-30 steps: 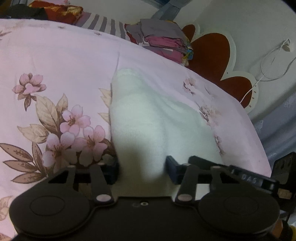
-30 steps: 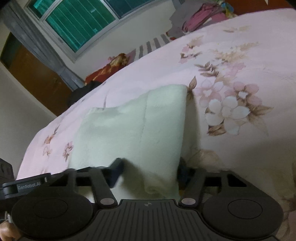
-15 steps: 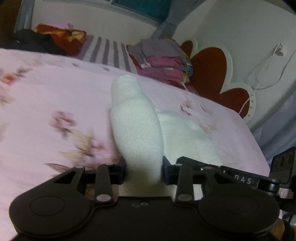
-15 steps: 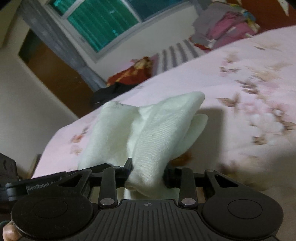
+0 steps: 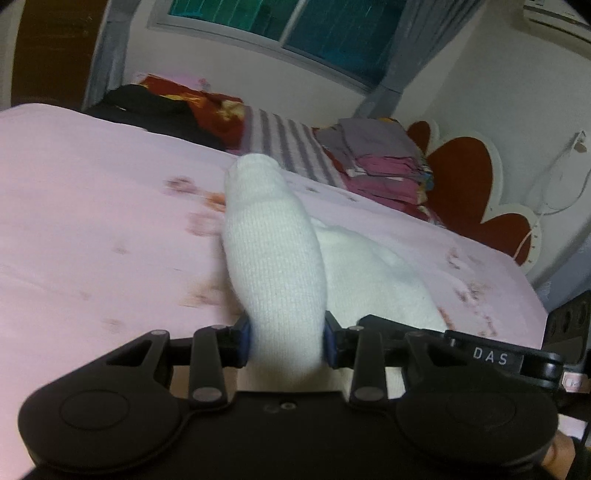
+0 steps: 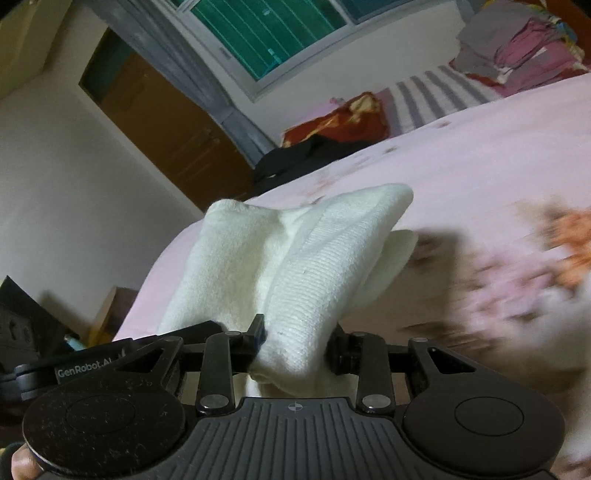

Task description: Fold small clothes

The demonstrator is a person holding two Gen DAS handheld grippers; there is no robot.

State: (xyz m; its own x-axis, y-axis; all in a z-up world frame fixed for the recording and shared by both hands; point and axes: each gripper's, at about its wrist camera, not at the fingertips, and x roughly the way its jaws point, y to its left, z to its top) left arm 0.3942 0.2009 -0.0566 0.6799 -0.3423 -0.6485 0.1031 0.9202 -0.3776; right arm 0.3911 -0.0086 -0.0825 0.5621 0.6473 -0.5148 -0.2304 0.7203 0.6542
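Left gripper (image 5: 286, 341): it is clamped on a bunched end of the white cloth (image 5: 273, 254); the fabric is pressed from both sides by the blue pads (image 5: 242, 341).
Right gripper (image 6: 295, 347): it is clamped on another bunched end of the same white cloth (image 6: 306, 273); the fabric is squeezed between the two fingers.
Jaw motion: the jaws of both grippers have just been closing, with the cloth between them.
White cloth: it is held up above the bed cover (image 5: 92, 206) by both grippers. In the left wrist view one fold stands up like a rounded tube, and the rest hangs to the right. In the right wrist view two peaks are formed, with a dip between them.
Bed cover: it is pink with a flower print; the print is blurred in both views.
Far side of the bed: a striped fabric (image 5: 284, 144), a red patterned cloth (image 5: 207, 110) and a dark garment (image 5: 147, 107) are seen.
Folded pile (image 5: 384, 162): grey and pink clothes are stacked near the red flower-shaped headboard (image 5: 465, 177).
Window (image 6: 273, 33): it is seen behind the bed, with a grey curtain (image 6: 207, 85) beside it.
Person: only a fingertip (image 6: 22, 461) is visible at the lower edge.
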